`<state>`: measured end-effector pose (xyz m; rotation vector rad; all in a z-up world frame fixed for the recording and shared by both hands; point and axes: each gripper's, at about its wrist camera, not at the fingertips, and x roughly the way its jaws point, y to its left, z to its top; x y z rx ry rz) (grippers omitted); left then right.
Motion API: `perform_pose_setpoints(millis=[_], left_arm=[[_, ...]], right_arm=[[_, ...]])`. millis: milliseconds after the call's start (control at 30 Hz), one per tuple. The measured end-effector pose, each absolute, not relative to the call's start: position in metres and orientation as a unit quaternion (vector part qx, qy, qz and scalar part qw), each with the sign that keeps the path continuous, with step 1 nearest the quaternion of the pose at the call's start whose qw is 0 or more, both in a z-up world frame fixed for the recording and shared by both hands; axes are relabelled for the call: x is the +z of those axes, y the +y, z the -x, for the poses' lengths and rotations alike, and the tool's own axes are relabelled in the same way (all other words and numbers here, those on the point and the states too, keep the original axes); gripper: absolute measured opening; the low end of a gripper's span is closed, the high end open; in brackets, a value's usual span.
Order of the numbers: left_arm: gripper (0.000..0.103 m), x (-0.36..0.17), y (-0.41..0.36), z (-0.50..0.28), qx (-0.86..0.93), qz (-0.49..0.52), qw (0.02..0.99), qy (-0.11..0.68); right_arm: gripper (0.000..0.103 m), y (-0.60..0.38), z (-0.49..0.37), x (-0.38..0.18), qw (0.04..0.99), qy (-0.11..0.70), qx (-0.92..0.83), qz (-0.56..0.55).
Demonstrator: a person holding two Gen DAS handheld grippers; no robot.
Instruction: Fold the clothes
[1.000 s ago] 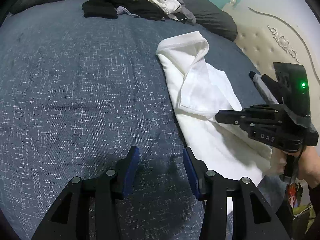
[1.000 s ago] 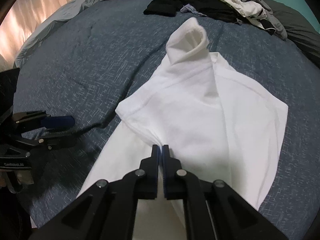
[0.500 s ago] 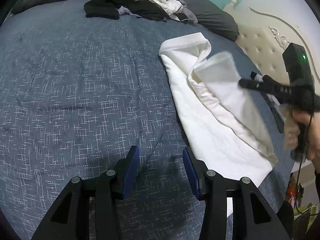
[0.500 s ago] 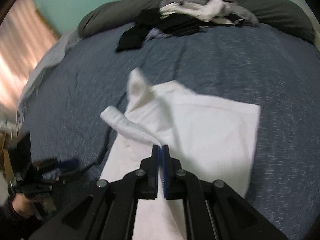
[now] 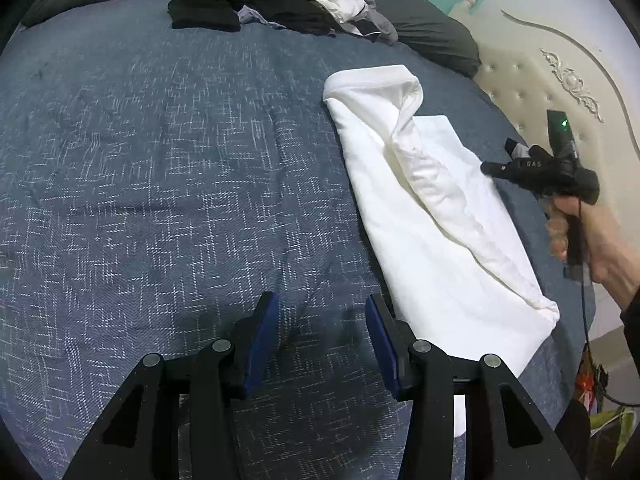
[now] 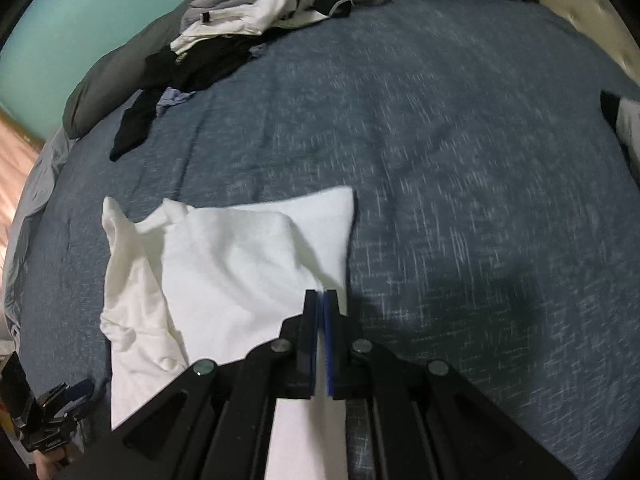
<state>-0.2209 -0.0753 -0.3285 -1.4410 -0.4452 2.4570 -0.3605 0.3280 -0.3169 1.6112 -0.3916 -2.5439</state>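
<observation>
A: Left wrist view first. What does the claw show?

B: The left gripper (image 5: 322, 320) stands partly open, nothing between its blue pads, over the blue bedspread (image 5: 160, 180). The white garment (image 5: 432, 216) lies ahead and to its right, a long strip with one side folded over itself; its near end lies just past the right-hand finger.

A: And the other tool?

B: The right gripper (image 5: 490, 169) sits farther right, at the garment's far edge, held by a hand (image 5: 576, 232). Its jaws look closed (whether cloth is in them, I cannot tell from here). A pile of dark and pale clothes (image 5: 280, 4) lies well ahead.

A: Right wrist view?

B: The right gripper (image 6: 321, 298) has its pads closed together at the white garment (image 6: 240, 272), whose edge meets the tips; the cloth spreads ahead and left of them. The left gripper (image 6: 60, 408) is low at the far left, the clothes pile (image 6: 240, 28) far ahead.
</observation>
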Motion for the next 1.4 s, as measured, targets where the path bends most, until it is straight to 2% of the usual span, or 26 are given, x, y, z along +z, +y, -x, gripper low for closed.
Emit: perform_pose_setpoints(millis=[267, 333, 367, 400, 467, 667, 733, 800, 900, 1200, 1400], left_arm=[[0.049, -0.329, -0.075, 0.22, 0.844, 0.497, 0.13, -0.152], [0.049, -0.329, -0.075, 0.221, 0.844, 0.497, 0.13, -0.151], [0.049, -0.33, -0.075, 0.221, 0.844, 0.497, 0.13, -0.151], [0.049, -0.33, -0.075, 0.222, 0.844, 0.497, 0.13, -0.151], [0.049, -0.331, -0.074, 0.222, 0.844, 0.498, 0.131, -0.151], [0.049, -0.332, -0.074, 0.224, 0.843, 0.5, 0.131, -0.149], [0.049, -0.332, -0.074, 0.223, 0.843, 0.5, 0.131, -0.15], [0.049, -0.332, -0.074, 0.224, 0.842, 0.5, 0.131, -0.151], [0.049, -0.333, -0.074, 0.224, 0.842, 0.501, 0.131, -0.151], [0.049, -0.333, -0.071, 0.224, 0.841, 0.504, 0.132, -0.147], [0.049, -0.336, -0.068, 0.228, 0.839, 0.506, 0.132, -0.147]], right_arm=[[0.004, 0.334, 0.368, -0.314, 0.067, -0.176, -0.846, -0.499], [0.017, 0.332, 0.375, -0.307, 0.069, -0.175, -0.852, -0.489], [0.031, 0.329, 0.38, -0.305, 0.071, -0.173, -0.853, -0.488], [0.038, 0.327, 0.385, -0.304, 0.074, -0.171, -0.852, -0.489], [0.038, 0.32, 0.396, -0.304, 0.078, -0.162, -0.849, -0.496], [0.038, 0.305, 0.42, -0.318, 0.077, -0.124, -0.837, -0.527], [0.028, 0.301, 0.422, -0.319, 0.079, -0.118, -0.841, -0.523], [0.011, 0.298, 0.421, -0.32, 0.079, -0.105, -0.844, -0.521], [0.003, 0.299, 0.419, -0.317, 0.076, -0.1, -0.852, -0.508], [0.002, 0.326, 0.405, -0.301, 0.044, -0.105, -0.879, -0.464], [0.002, 0.326, 0.414, -0.312, 0.04, -0.094, -0.877, -0.47]])
